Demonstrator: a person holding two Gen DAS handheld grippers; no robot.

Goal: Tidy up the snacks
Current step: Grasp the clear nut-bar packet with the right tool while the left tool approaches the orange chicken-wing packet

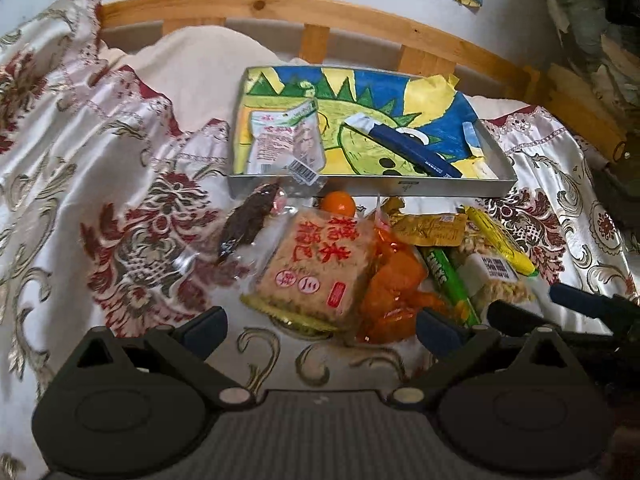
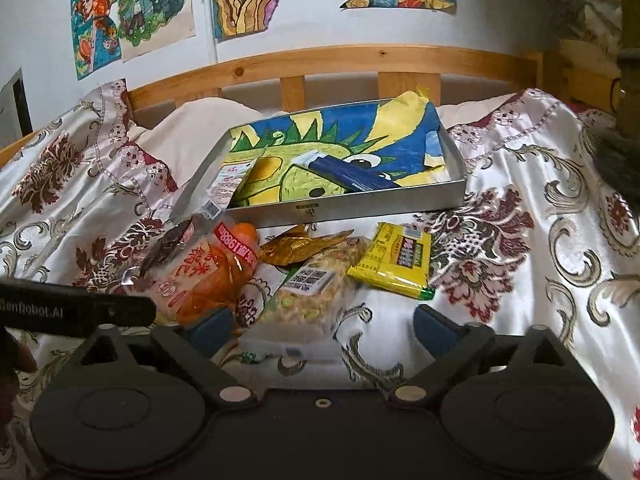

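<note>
Both claws, left and right, gape empty over the snack pile below the tray; slippery overlapping wrappers could make a grab snag two.

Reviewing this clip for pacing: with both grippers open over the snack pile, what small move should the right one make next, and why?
Probably ease the right gripper forward and close on the clear nut-bar packet. Its jaws stand open with that packet lying right between them. The tray behind holds only two snacks, so the pile still needs moving.
</note>
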